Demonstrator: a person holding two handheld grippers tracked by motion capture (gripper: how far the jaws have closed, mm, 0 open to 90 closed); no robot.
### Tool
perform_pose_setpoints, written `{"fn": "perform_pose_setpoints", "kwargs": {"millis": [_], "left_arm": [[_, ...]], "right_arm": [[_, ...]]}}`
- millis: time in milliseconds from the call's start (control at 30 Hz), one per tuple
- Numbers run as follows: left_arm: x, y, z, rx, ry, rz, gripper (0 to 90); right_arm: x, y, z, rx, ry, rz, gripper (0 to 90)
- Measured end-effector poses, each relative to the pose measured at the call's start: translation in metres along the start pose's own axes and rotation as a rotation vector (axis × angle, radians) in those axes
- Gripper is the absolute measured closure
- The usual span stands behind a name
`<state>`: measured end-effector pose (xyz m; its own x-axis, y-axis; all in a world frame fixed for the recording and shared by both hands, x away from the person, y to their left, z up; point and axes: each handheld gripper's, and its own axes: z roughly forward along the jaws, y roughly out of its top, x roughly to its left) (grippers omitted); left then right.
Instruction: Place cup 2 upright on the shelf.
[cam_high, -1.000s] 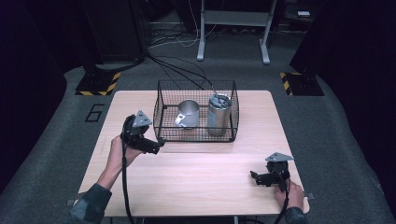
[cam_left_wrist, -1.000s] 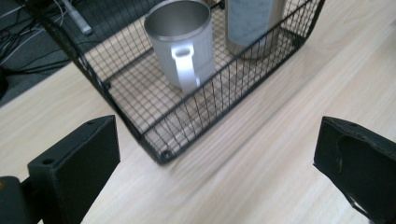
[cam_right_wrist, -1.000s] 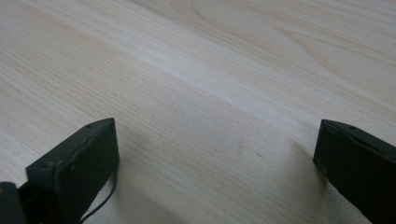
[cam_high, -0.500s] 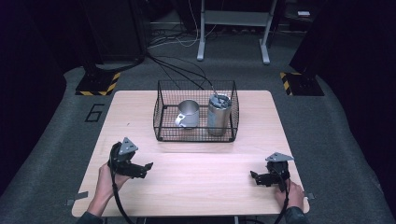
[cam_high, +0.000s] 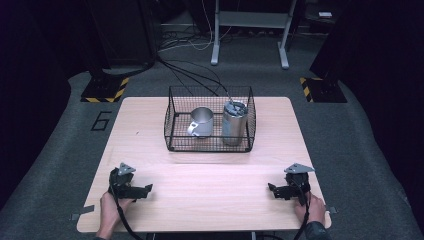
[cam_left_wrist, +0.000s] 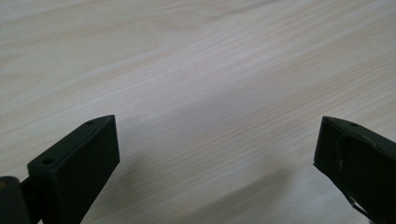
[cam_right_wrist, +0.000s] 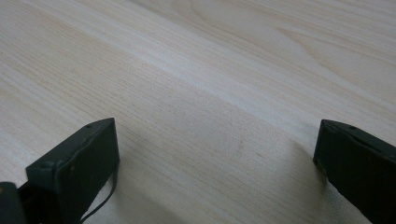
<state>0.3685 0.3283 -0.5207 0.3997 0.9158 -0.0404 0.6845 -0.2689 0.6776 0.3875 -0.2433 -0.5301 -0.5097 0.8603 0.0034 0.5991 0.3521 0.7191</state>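
A black wire basket (cam_high: 172, 122) stands at the middle back of the wooden table (cam_high: 210, 180). Inside it a metal mug (cam_high: 201, 121) sits on the left and a taller metal canister (cam_high: 233, 122) on the right. My left gripper (cam_high: 146, 190) rests near the front left edge, held by a hand, jaws wide apart over bare wood (cam_left_wrist: 210, 116). Near the front right edge lies my right gripper (cam_high: 272, 190), also open with nothing between its jaws above the bare wood (cam_right_wrist: 210, 121).
Beyond the table lie grey floor, cables (cam_high: 190, 75), a black stand base with yellow hazard stripes (cam_high: 105, 87) at the left and another (cam_high: 320, 87) at the right. A metal frame leg (cam_high: 216, 35) stands at the back.
My left gripper has come back from beside the basket's left side to the table's front left edge. The right gripper has stayed in place.
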Motion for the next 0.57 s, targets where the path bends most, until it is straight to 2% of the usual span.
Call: {"fn": "perform_pose_setpoints", "kwargs": {"millis": [33,133,233,567], "left_arm": [[0.0013,-0.0021,0.0015,0.014,0.009,-0.003,0.1],[0.0013,-0.0057,0.0040,-0.007,0.056,0.014,0.0],[0.0018,-0.0100,0.0068,-0.070,0.064,-0.003,0.0],[0.0034,-0.0074,0.0088,-0.067,0.084,-0.023,0.0]], "right_arm": [[0.0000,0.0000,0.0000,0.000,0.000,0.000,0.0],[-0.0001,0.0000,0.0000,0.000,0.000,0.000,0.0],[0.0000,0.0000,0.0000,0.000,0.000,0.000,0.0],[-0.0003,0.0000,0.0001,0.000,0.001,-0.003,0.0]]}}
